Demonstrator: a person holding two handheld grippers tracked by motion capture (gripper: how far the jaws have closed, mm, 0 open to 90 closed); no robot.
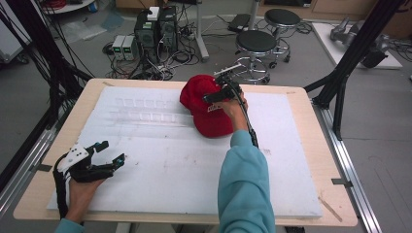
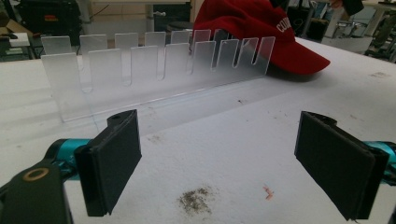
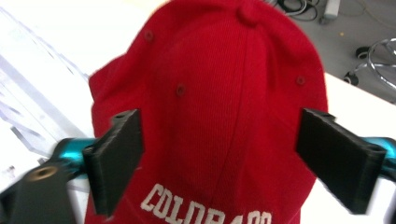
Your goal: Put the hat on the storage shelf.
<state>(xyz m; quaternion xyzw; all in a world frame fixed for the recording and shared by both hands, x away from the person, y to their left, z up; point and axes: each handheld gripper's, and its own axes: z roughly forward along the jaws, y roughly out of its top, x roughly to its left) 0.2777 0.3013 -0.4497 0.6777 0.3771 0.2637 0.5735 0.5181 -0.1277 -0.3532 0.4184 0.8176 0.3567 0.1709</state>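
We hold our right gripper [image 1: 219, 87] above the red corduroy baseball cap [image 1: 206, 104]; its two black jaws stand wide apart on either side of the crown and do not touch the cloth yet. Our left gripper [image 1: 108, 154] waits well apart from the cap, near the front-left corner of the white foam board [image 1: 160, 170], also with the jaws spread and nothing between them.

The cap lies on the board with its brim toward us, just beside the end of the clear plastic slotted rack [image 2: 154, 65], which stands between the cap and our left gripper.

We judge that the work is only at its beginning: the approach to the cap looks finished, but the closing on the crown and the lifting are not yet done.

On the front of the cap, white letters [image 3: 205, 210] read "COLORA", and the last part is blurred; probably it says "COLORADO". We find no other readable label.
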